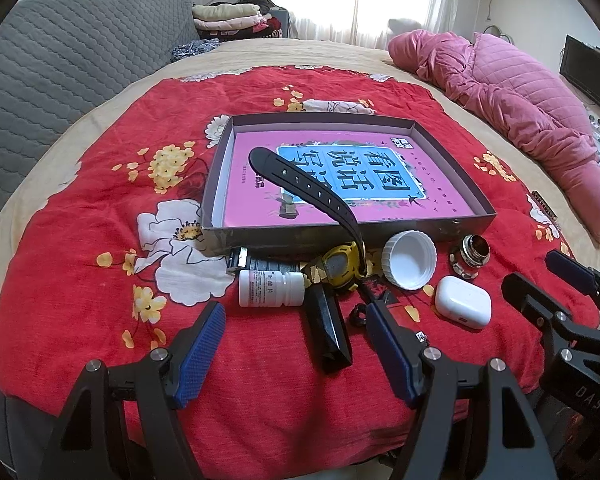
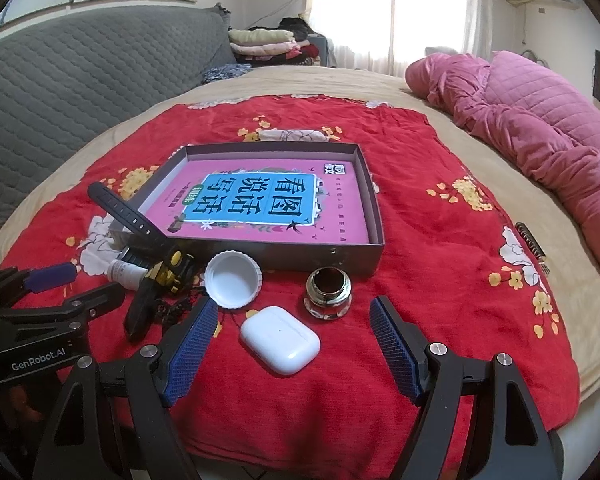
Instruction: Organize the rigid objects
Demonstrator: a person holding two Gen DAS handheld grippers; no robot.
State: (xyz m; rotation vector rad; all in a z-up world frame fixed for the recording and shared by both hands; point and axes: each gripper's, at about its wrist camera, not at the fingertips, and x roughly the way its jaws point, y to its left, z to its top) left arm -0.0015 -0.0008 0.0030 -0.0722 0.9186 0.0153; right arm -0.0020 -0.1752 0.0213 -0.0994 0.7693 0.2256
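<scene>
Left wrist view: we see our left gripper (image 1: 296, 328) low over the red floral cloth (image 1: 80, 240), its blue-padded fingers (image 1: 204, 352) spread wide apart and holding nothing.
Between the left fingers: the lower black strap of the yellow-cased wristwatch (image 1: 340, 266) lies here, pointing toward us, with the white plastic pill bottle (image 1: 270, 289) on its side just to the left.
Watch strap: the upper black strap rises from the case and leans over the front wall of the shallow grey cardboard tray (image 1: 452, 228).
Tray contents: a pink book with a blue title panel (image 1: 340, 176) lies flat inside, filling most of the floor.
Right wrist view: our right gripper (image 2: 292, 332) also stands wide open, empty, with the glossy white earbud case (image 2: 280, 339) lying on the cloth between its fingers, touching neither pad.
Beyond the case: the upturned white ribbed bottle cap (image 2: 233, 280) sits left and the small round metal-and-glass jar (image 2: 327, 290) sits right, both just in front of the tray wall.
Cloth edge: a small dark comb-like piece (image 2: 531, 240) lies far right, well apart from the rest.
Background: a pink quilted blanket (image 2: 532, 120) is bunched on the bed; grey quilted sofa back (image 2: 80, 80) at left.
</scene>
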